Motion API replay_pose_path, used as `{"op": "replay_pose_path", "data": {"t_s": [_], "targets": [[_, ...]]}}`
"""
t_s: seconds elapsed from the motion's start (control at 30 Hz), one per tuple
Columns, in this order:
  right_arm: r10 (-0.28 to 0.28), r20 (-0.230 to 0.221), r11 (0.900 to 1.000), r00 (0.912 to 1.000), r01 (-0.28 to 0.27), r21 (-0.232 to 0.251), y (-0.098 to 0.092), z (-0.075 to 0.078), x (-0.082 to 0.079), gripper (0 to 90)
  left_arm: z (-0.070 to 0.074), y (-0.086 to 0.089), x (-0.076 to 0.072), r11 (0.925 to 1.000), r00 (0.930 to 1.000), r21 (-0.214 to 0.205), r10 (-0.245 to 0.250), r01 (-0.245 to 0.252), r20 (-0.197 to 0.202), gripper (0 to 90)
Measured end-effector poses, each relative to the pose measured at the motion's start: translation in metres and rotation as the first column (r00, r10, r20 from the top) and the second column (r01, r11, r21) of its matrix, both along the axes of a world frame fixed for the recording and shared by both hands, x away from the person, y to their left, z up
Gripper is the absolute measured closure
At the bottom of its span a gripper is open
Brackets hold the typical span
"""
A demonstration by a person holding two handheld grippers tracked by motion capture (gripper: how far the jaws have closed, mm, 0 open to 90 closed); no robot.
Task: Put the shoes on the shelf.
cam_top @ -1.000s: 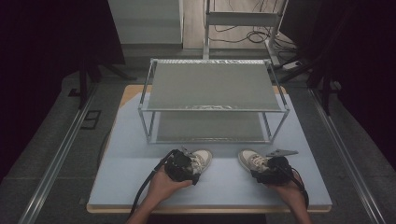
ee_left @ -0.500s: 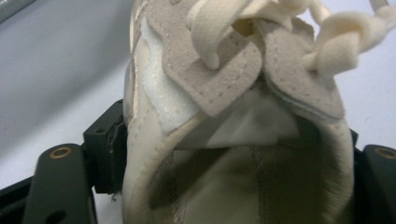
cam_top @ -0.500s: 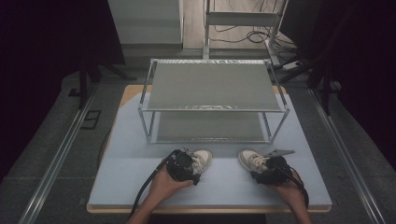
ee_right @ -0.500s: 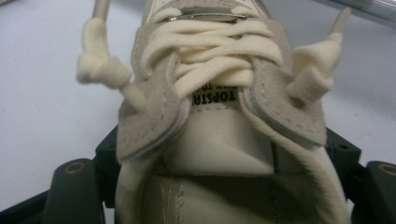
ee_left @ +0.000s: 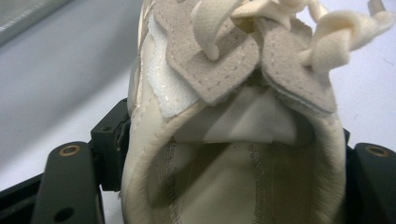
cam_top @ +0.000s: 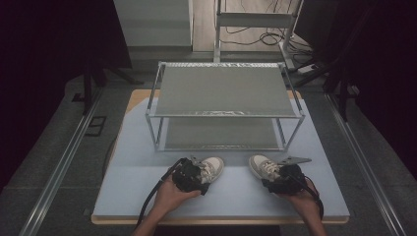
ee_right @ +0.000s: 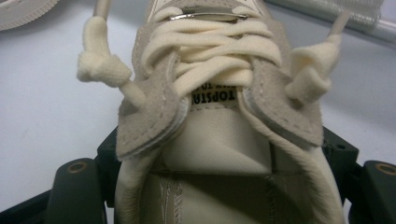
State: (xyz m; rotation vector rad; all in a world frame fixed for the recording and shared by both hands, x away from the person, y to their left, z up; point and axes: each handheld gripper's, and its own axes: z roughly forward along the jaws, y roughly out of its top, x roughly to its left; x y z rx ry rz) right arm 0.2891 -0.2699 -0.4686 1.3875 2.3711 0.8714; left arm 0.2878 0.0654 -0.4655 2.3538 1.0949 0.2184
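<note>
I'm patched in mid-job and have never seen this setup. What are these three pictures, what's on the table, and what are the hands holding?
No robot arm here: a person works at the table with a hand-held two-jaw gripper in each hand. The high view looks forward and down from above the person's side. There the left gripper sits at the heel of the left shoe, and the right gripper at the heel of the right shoe. Both cream lace-up shoes rest on the pale blue mat, toes toward a two-tier metal rack farther back.

The other two pictures come from cameras riding on the grippers, looking along their black jaws. In each, the shoe's heel opening sits between the jaws, one jaw at either side of the collar. Both look closed on the shoes, the left having just tightened slightly.
</note>
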Motion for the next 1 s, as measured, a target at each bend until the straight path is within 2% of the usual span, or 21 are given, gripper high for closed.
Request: {"op": "replay_pose_path", "data": {"t_s": [0.13, 0.33, 0.47, 1.0], "targets": [[0.002, 0.012, 0.9995, 0.9999, -0.002, 0.032, 0.003, 0.003, 0.000, 26.5, 0.006, 0.008, 0.003, 0.9995, 0.9997, -0.025, 0.020, -0.020, 0.016, 27.0], [-0.005, 0.027, 0.9986, 0.9996, 0.004, 0.053, 0.009, 0.008, 0.003, 26.4, 0.012, 0.017, 0.008, 0.9979, 0.9984, -0.045, 0.047, -0.045, 0.031, 27.0], [-0.013, 0.035, 0.9967, 0.9993, 0.010, 0.081, 0.021, 0.012, 0.011, 26.4, 0.018, 0.022, 0.015, 0.9950, 0.9968, -0.072, 0.072, -0.069, 0.037, 27.0], [-0.026, 0.050, 0.9967, 0.9984, 0.022, 0.079, 0.064, 0.022, 0.039, 26.4, 0.022, 0.027, 0.044, 0.9843, 0.9906, -0.125, 0.130, -0.124, 0.042, 27.0]]}}
